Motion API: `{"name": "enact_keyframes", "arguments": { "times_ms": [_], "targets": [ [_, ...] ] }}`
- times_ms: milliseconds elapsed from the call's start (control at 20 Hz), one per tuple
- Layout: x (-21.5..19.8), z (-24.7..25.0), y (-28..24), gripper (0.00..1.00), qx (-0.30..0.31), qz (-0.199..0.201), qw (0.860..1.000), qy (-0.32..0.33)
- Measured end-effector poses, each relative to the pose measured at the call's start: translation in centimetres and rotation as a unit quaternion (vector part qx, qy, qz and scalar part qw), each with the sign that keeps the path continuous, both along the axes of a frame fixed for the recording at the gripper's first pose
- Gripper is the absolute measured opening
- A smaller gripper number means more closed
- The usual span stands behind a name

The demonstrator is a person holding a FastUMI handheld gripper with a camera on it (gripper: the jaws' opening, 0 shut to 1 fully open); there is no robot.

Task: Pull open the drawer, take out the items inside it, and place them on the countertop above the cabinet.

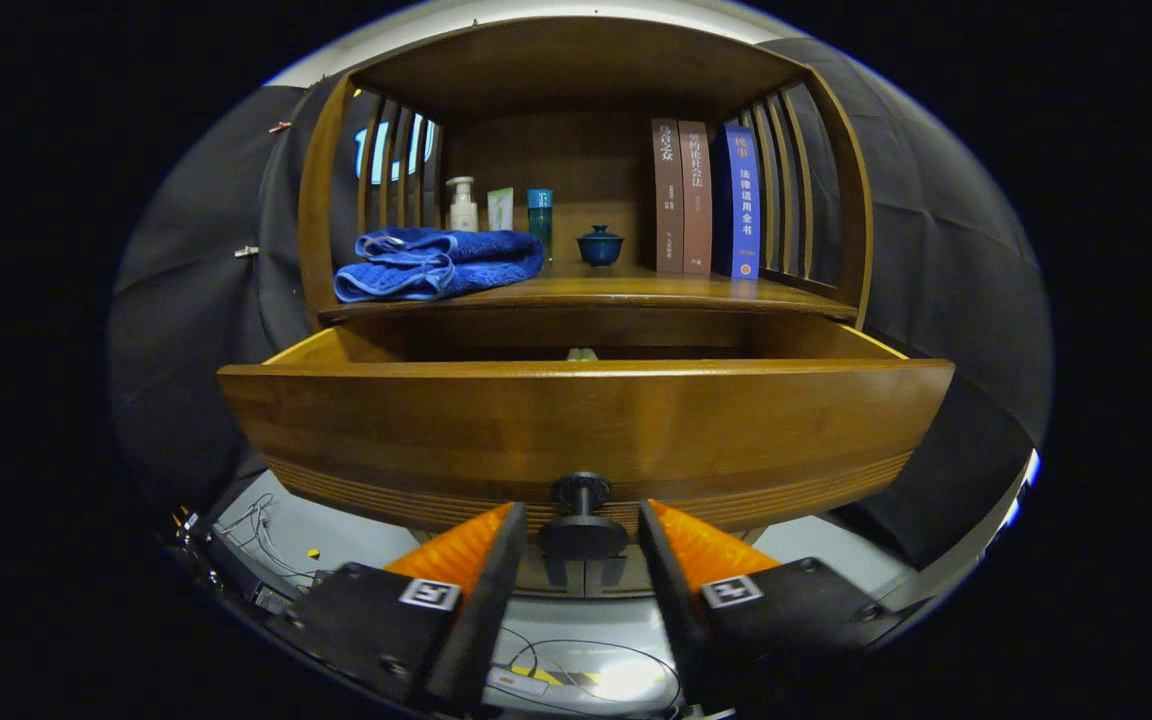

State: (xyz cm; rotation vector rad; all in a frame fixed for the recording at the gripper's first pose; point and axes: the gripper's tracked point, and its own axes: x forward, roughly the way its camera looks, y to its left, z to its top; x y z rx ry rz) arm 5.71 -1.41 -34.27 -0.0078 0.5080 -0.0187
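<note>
Straddling the knob [582,520] with fingers spread and not pressing, the gripper [582,545] faces the pulled-out drawer [586,430]; its contents sit hidden behind the front edge, so reaching blind risks a missed grasp.

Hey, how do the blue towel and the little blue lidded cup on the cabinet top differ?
The blue towel is soft cloth, folded and lying flat; the blue lidded cup is hard, rounded and upright. The towel is far wider than the cup. The towel sits near the front edge, the cup farther back by the books. Both are blue and rest above the open drawer, whose knob sits between the open tool's fingers.
</note>
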Motion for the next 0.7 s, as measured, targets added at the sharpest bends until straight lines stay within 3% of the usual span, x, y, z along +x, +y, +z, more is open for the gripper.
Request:
{"name": "enact_keyframes", "arguments": {
  "times_ms": [50, 200, 250, 700],
  "targets": [
    [-0.1, 0.1, 0.1, 0.53, 0.002, 0.001, 1.000, 0.000],
    [-0.1, -0.2, 0.1, 0.46, -0.004, 0.001, 1.000, 0.007],
    [-0.4, -0.3, 0.1, 0.39, -0.004, 0.003, 1.000, 0.012],
    [-5.1, -0.4, -0.3, 0.38, 0.008, -0.005, 0.999, 0.034]
  ]
}}
